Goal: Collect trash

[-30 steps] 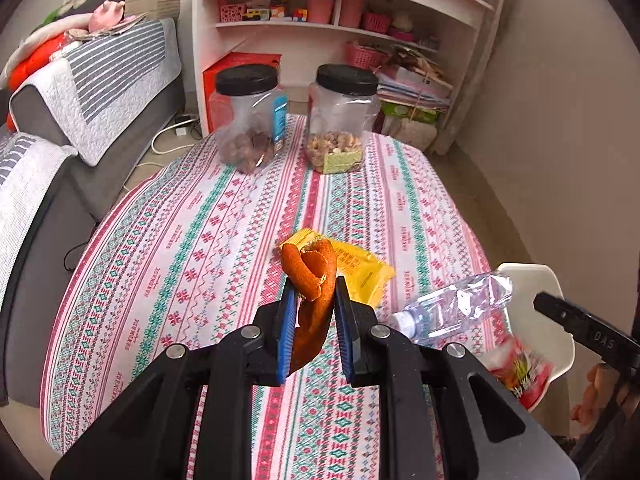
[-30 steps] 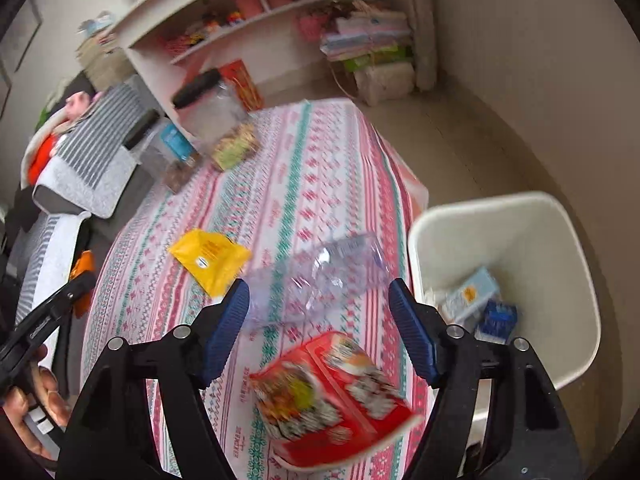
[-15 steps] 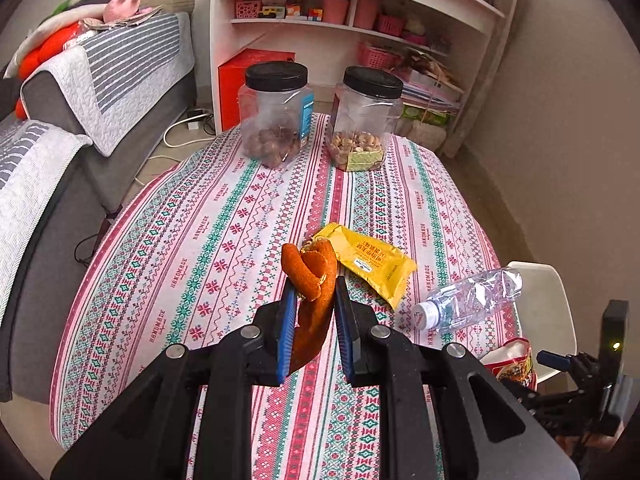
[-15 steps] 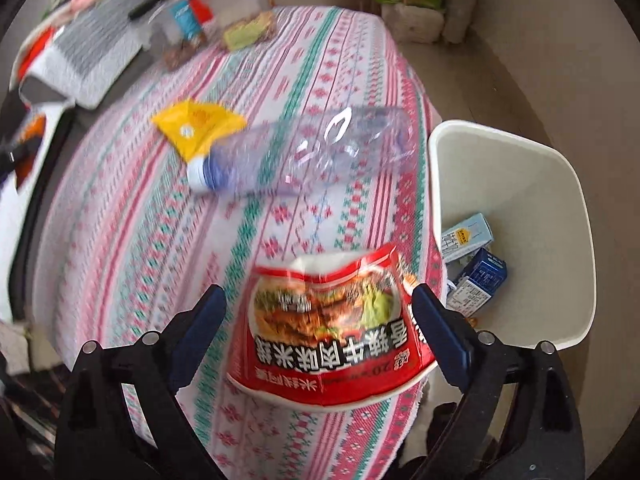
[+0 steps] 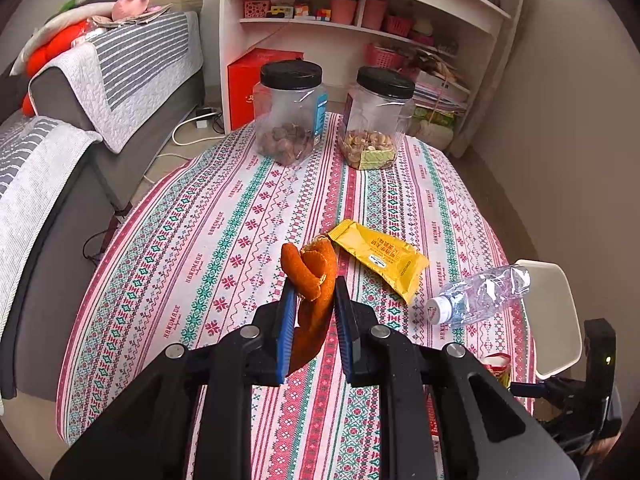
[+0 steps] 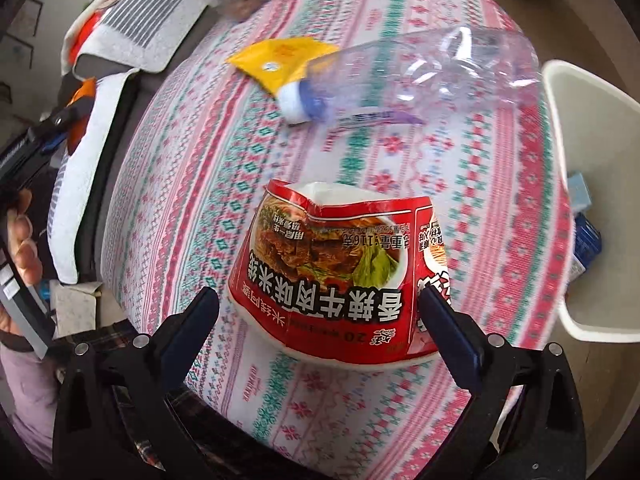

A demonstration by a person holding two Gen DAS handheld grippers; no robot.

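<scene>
Between my left tongs (image 5: 314, 300) an orange peel (image 5: 310, 280) sits clamped; my right tongs (image 6: 320, 308) have just been opening wide around the noodle cup (image 6: 340, 276) on the counter (image 5: 200, 220). Yellow wrapper (image 5: 380, 260) and bottle (image 5: 480, 296) remain. Beside it, the bin (image 6: 580, 92) holds small cartons; two jars (image 5: 292, 112) hold nuts.

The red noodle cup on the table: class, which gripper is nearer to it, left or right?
Right. The right gripper straddles the red noodle cup, jaws wide open. The left gripper holds orange peel beside it, further off.
</scene>
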